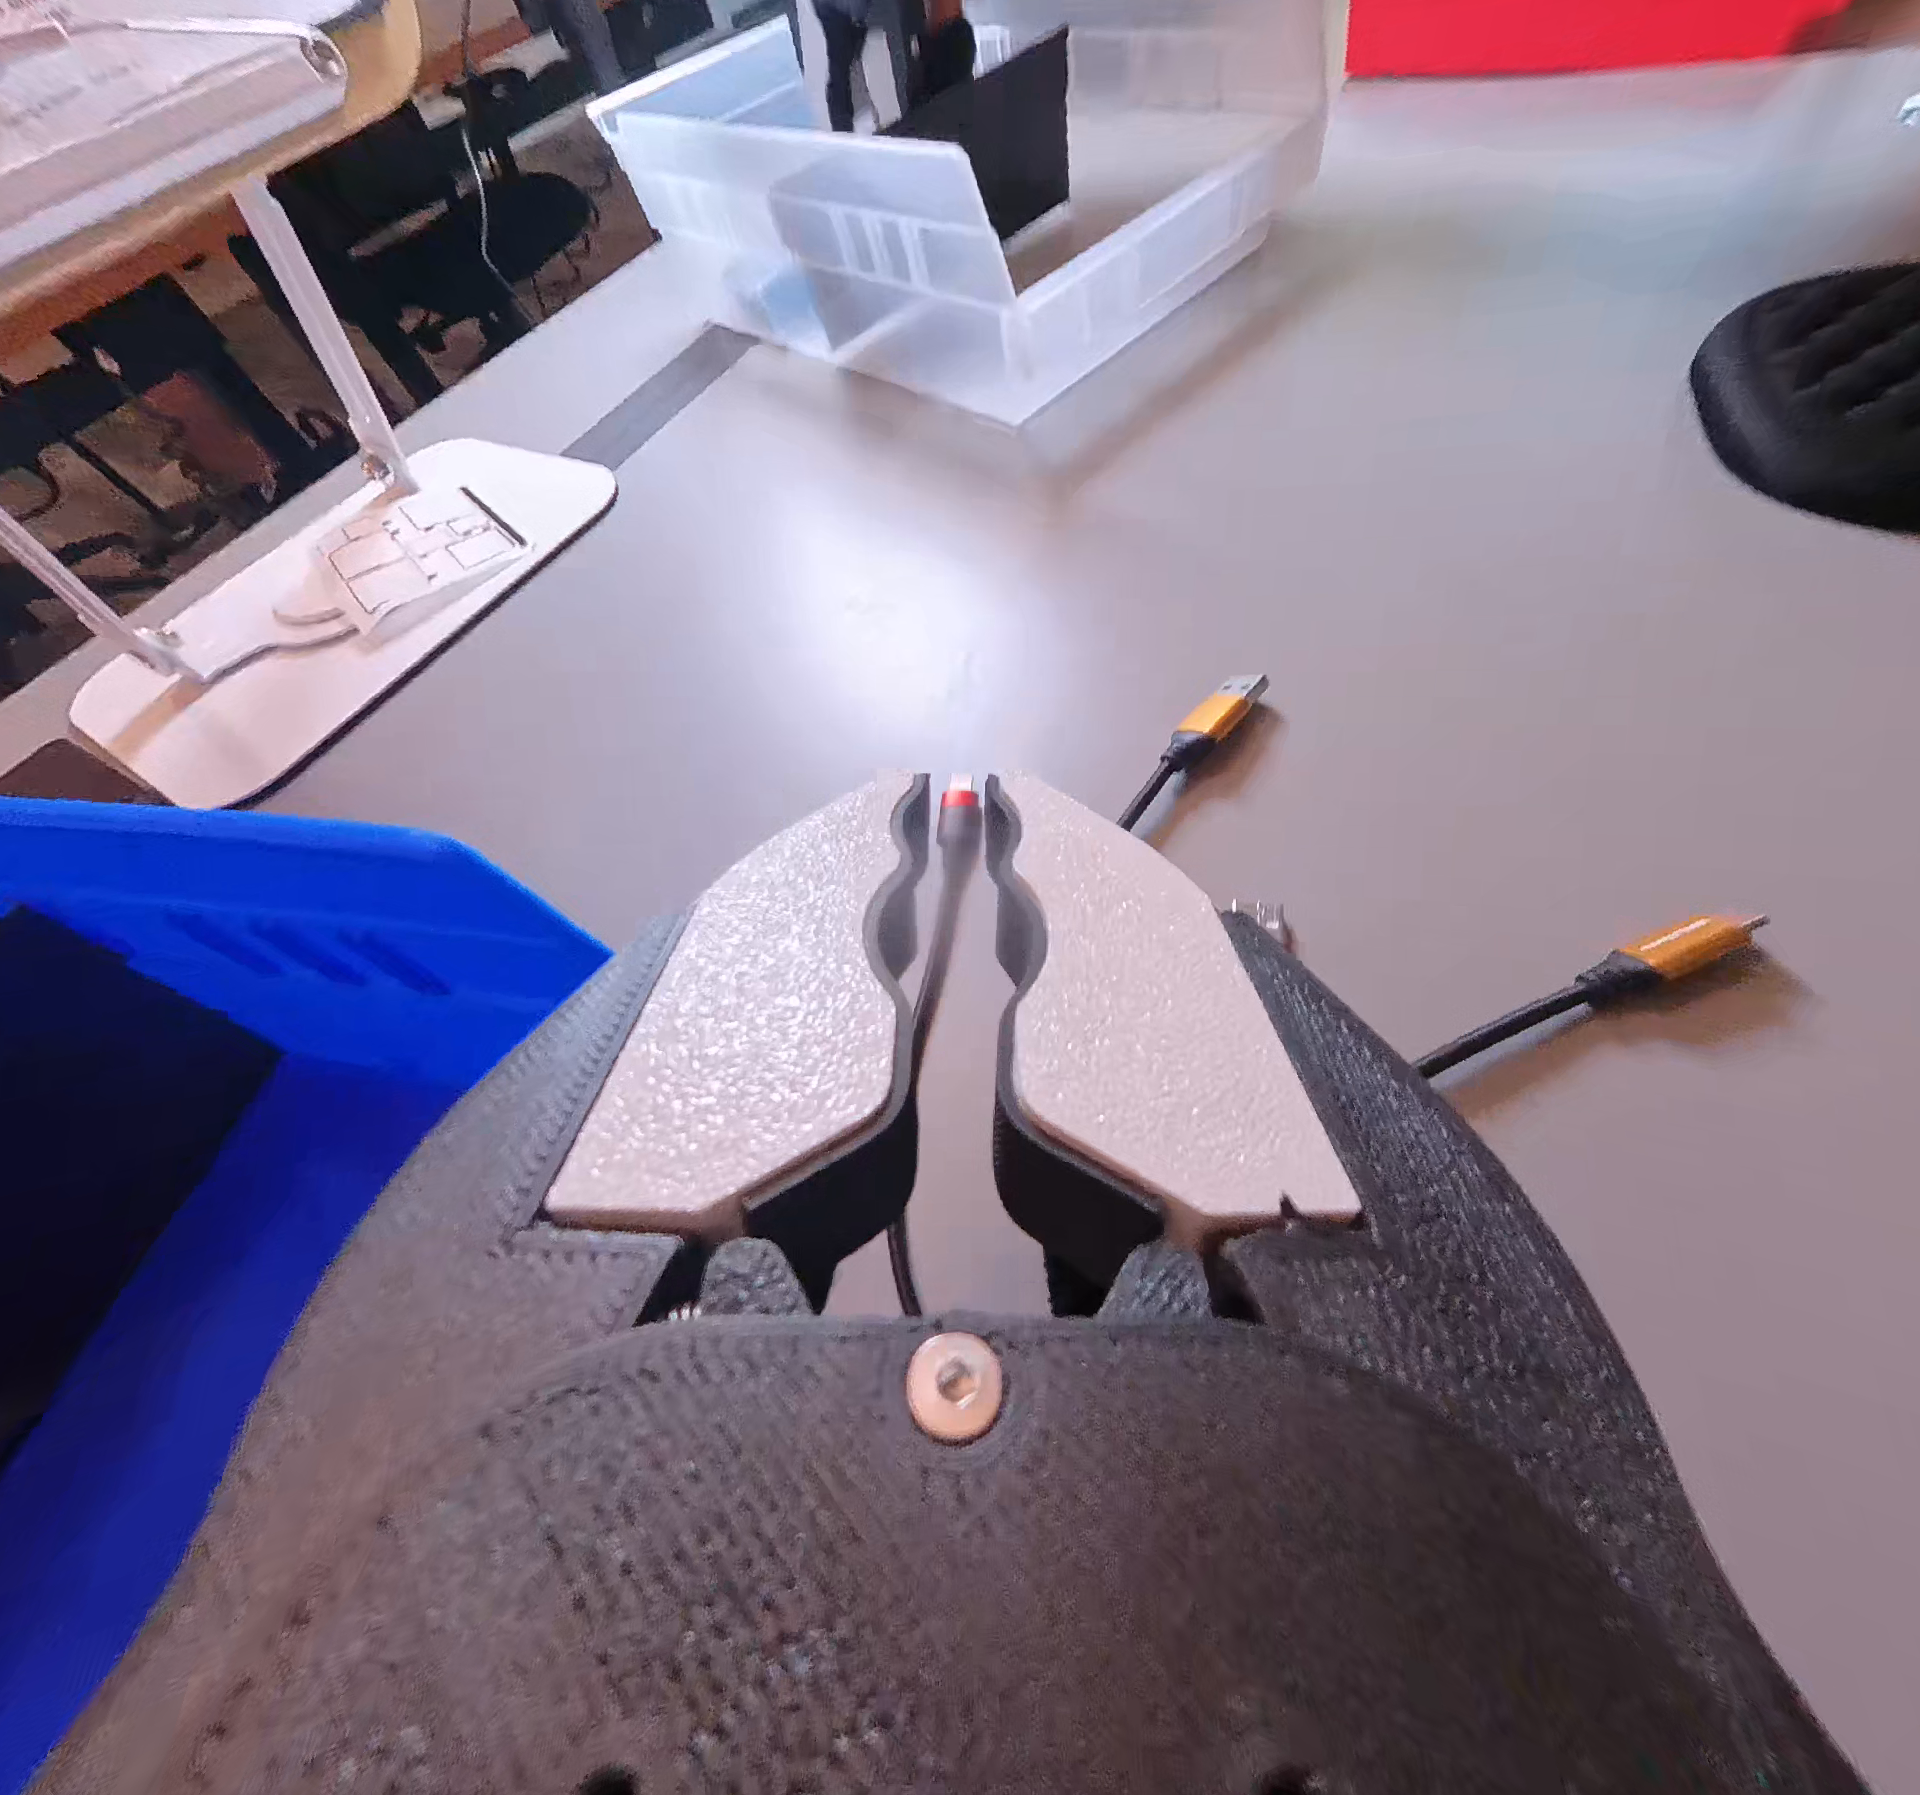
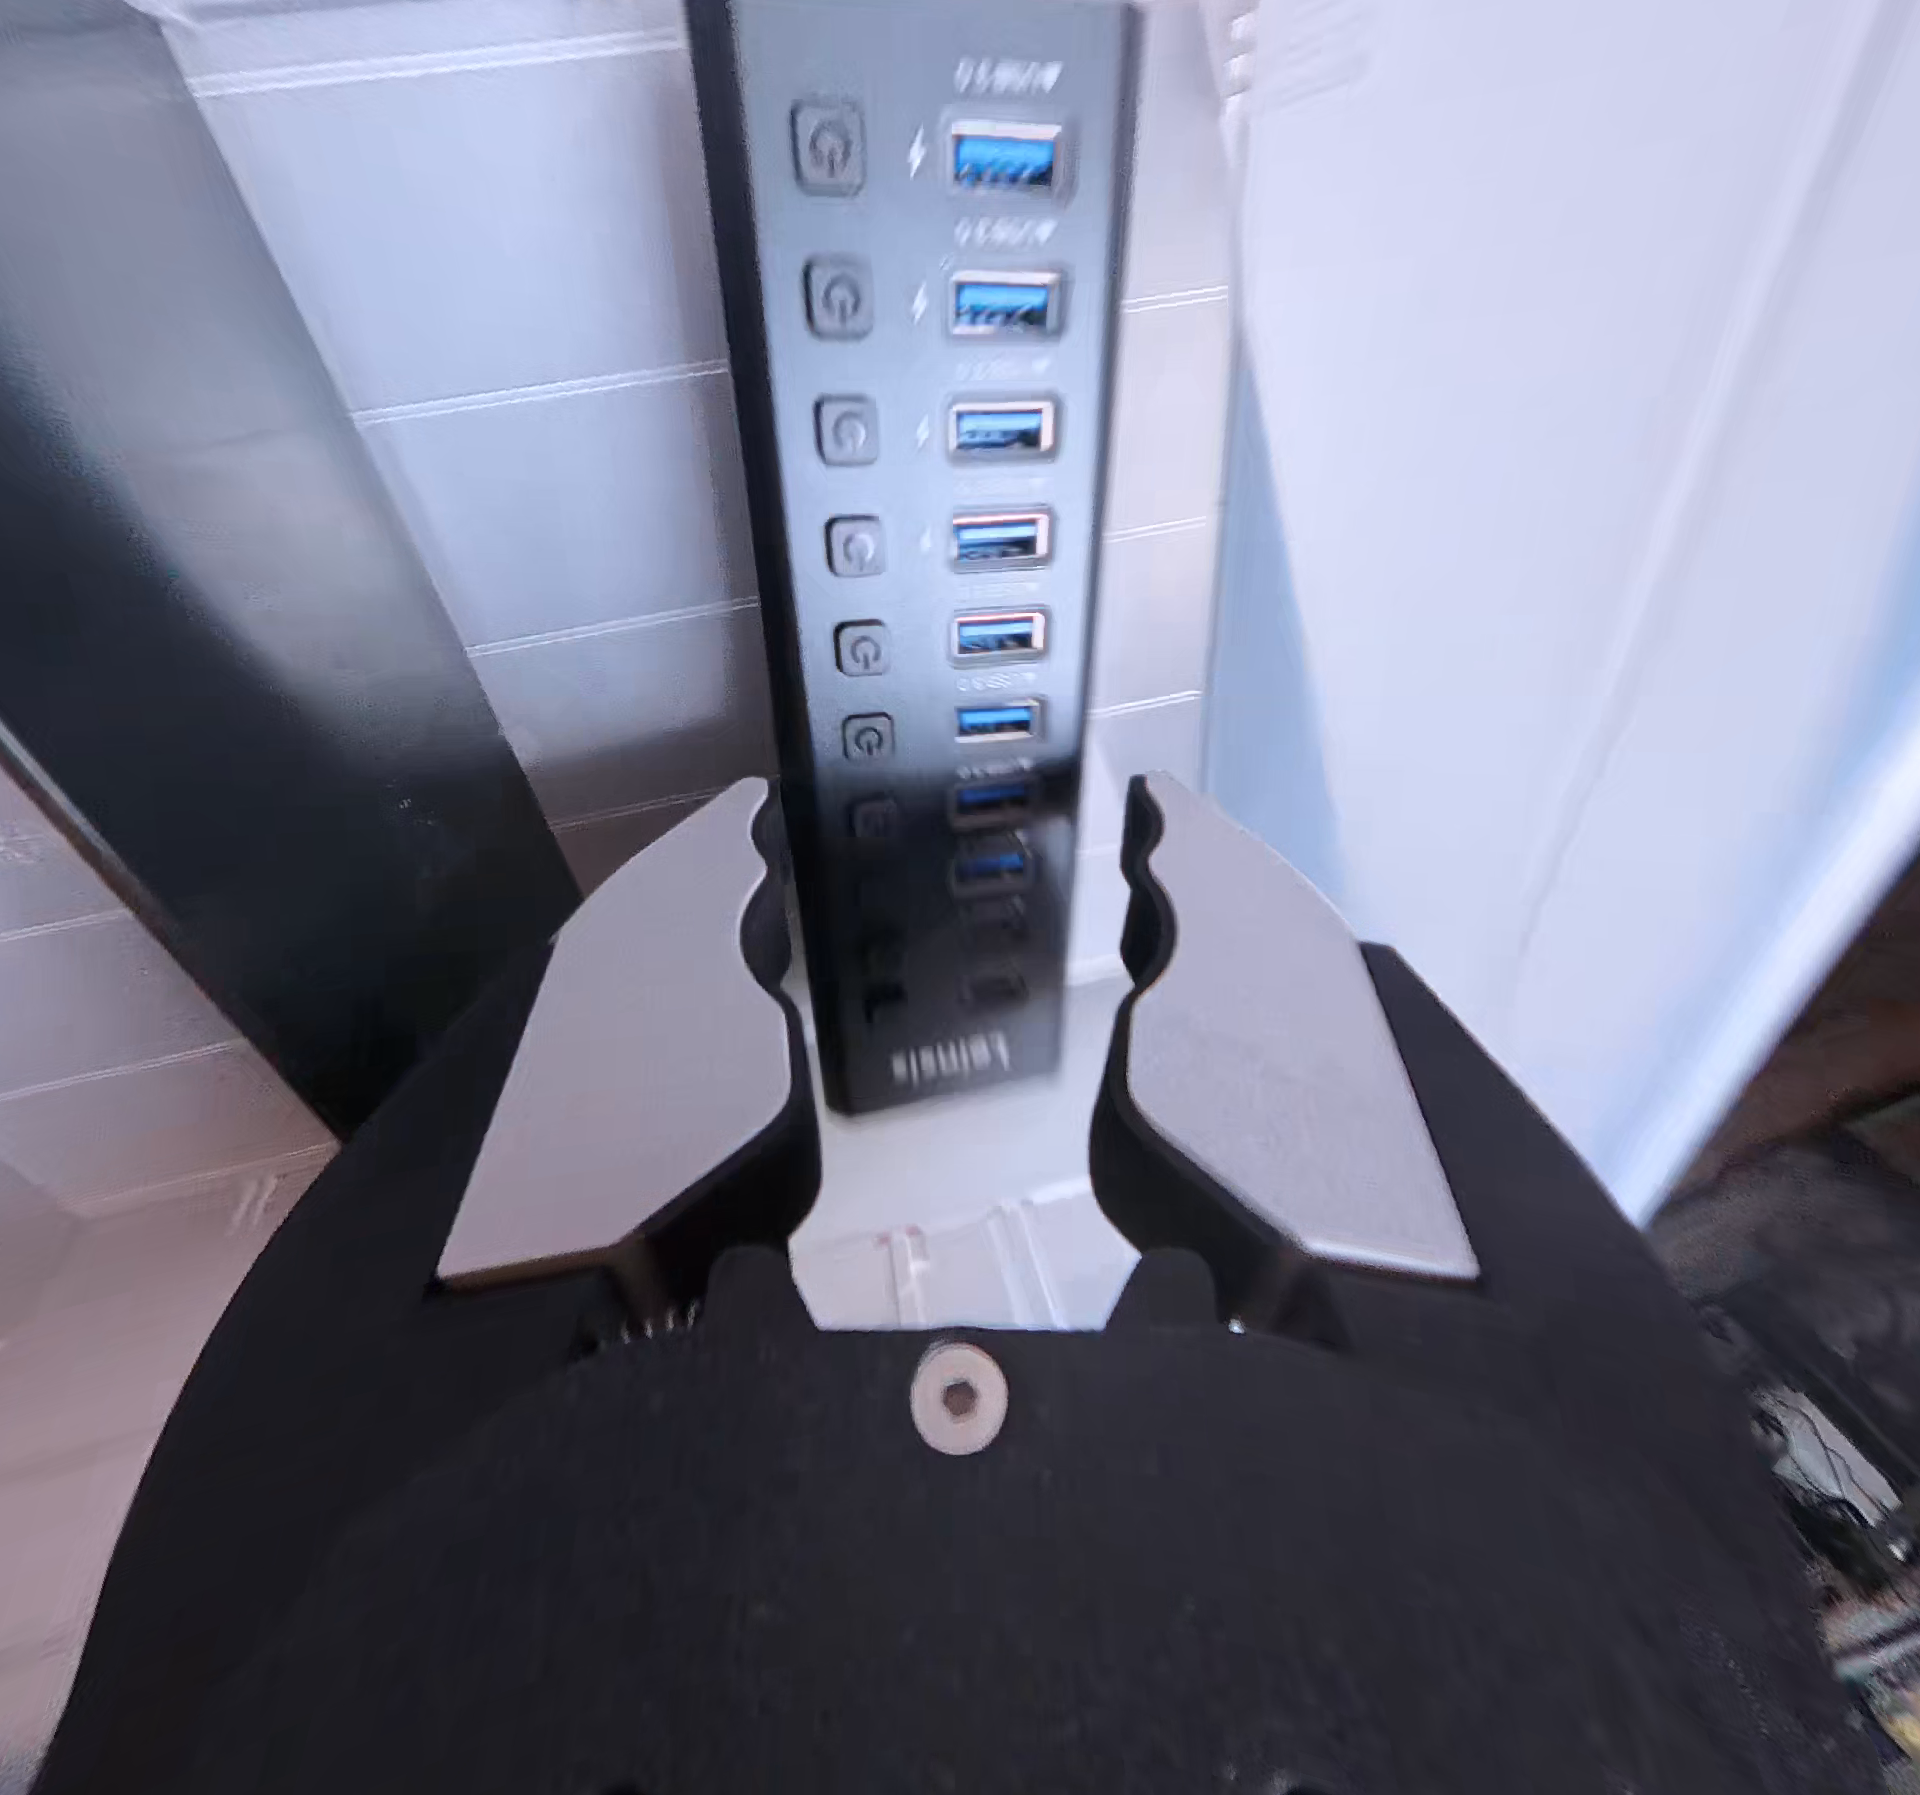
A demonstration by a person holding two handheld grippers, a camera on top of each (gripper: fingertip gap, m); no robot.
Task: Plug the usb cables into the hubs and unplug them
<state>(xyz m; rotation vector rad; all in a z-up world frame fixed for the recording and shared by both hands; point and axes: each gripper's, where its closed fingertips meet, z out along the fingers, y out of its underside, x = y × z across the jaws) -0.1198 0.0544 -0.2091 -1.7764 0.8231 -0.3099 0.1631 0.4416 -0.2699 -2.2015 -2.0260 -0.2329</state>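
Left tongs (image 1: 957,789) are pinched tight on a red-collared cable (image 1: 954,805), metal tip just poking past the fingertips, black cord running back between the fingers. Right tongs (image 2: 951,800) are spread wide either side of the black hub (image 2: 914,519), not touching it as far as I can tell; frame is motion-blurred. The hub stands on end inside a clear plastic bin (image 2: 1507,395), one column of blue ports facing the camera with a button beside each, every port visible looks empty. A second dark slab (image 2: 208,550) leans left of the hub, can't tell what it is. Relative to the held cable: two orange-collared cables (image 1: 1221,711) (image 1: 1673,945) lie loose on the surface (image 1: 1351,498) to its right, a blue crate (image 1: 208,1018) sits at its left, the bin is well beyond it. Handling guess: the cable is light, cord floppy, so only the rigid collar gives control; the grip is already there, good. Short tip exposure means little room for angle error. The hub looks light with a glossy face, likely to tip or slide under insertion force, so clamp it across the narrow side edges low down, clear of ports and buttons. Plug nothing until the hub is braced.
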